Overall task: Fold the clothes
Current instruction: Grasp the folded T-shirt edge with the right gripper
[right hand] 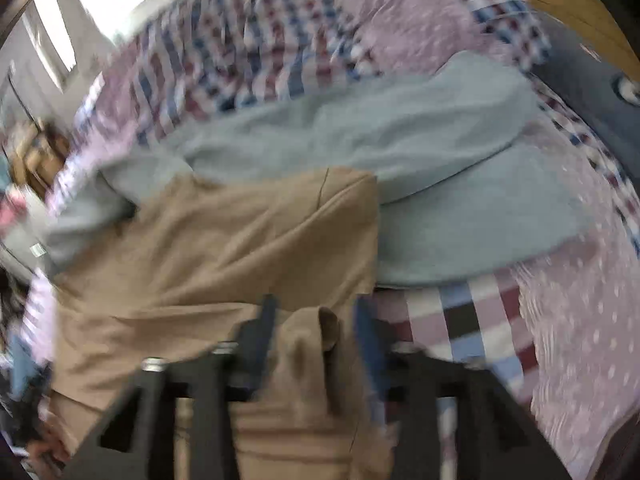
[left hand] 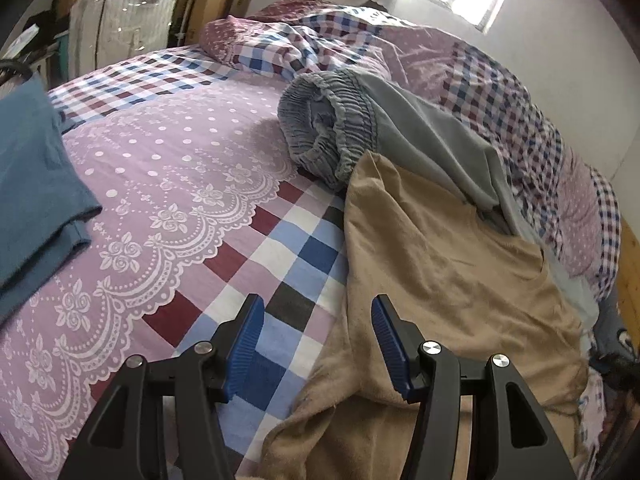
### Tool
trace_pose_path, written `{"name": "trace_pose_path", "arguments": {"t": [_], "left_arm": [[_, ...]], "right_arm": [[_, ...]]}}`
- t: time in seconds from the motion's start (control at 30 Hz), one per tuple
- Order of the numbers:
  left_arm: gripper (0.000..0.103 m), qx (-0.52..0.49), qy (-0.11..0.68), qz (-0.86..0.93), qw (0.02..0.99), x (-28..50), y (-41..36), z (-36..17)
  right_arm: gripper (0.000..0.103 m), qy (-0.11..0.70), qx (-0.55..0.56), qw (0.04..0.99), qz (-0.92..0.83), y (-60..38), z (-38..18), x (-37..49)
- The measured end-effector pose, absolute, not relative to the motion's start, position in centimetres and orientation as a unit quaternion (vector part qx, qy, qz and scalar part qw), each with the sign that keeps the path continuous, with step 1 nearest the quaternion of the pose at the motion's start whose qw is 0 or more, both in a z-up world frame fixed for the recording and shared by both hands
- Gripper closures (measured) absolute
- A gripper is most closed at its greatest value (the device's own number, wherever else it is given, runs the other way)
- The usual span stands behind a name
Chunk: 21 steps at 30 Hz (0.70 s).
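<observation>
A tan garment (left hand: 440, 260) lies crumpled on the bed at the right, partly over grey trousers (left hand: 420, 128) whose elastic waistband faces me. My left gripper (left hand: 317, 306) hovers open over the checked sheet, just left of the tan cloth's edge, with nothing between its blue pads. The right wrist view is blurred. There my right gripper (right hand: 315, 310) stands open over the tan garment (right hand: 220, 240), and a raised fold of that cloth sits between the fingers without being pinched. The grey trousers (right hand: 400, 140) stretch out behind it.
A blue folded garment (left hand: 36, 184) rests at the left on the pink and checked sheet (left hand: 180, 160). A bunched duvet (left hand: 480, 72) fills the far side. Boxes and a plastic-wrapped bundle (left hand: 120, 20) stand beyond the bed. A wooden bed frame (left hand: 630, 272) borders the right.
</observation>
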State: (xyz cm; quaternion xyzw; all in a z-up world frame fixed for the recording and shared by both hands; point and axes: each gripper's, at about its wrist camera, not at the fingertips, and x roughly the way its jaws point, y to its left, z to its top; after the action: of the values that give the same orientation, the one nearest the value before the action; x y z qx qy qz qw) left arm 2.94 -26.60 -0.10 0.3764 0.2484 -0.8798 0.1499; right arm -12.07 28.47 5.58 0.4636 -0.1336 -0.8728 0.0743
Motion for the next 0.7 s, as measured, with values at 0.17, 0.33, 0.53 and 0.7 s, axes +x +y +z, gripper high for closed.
{"name": "trace_pose_path", "arguments": {"t": [0.17, 0.33, 0.53, 0.7], "left_arm": [[0.048, 0.388, 0.236, -0.879, 0.145, 3.0, -26.4, -0.2], [0.102, 0.39, 0.251, -0.875, 0.138, 3.0, -27.3, -0.7], [0.103, 0.351, 0.258, -0.881, 0.184, 4.0, -29.0, 0.3], [0.103, 0.382, 0.271, -0.864, 0.185, 3.4, -29.1, -0.9]], "right_arm": [[0.051, -0.111, 0.482, 0.073, -0.866, 28.5, 3.2, -8.5], [0.098, -0.118, 0.478, 0.07, -0.868, 28.3, 0.8, -8.1], [0.098, -0.095, 0.484, 0.074, -0.867, 27.4, 1.9, -7.6], [0.085, -0.142, 0.516, 0.054, -0.843, 29.3, 0.1, -7.9]]}}
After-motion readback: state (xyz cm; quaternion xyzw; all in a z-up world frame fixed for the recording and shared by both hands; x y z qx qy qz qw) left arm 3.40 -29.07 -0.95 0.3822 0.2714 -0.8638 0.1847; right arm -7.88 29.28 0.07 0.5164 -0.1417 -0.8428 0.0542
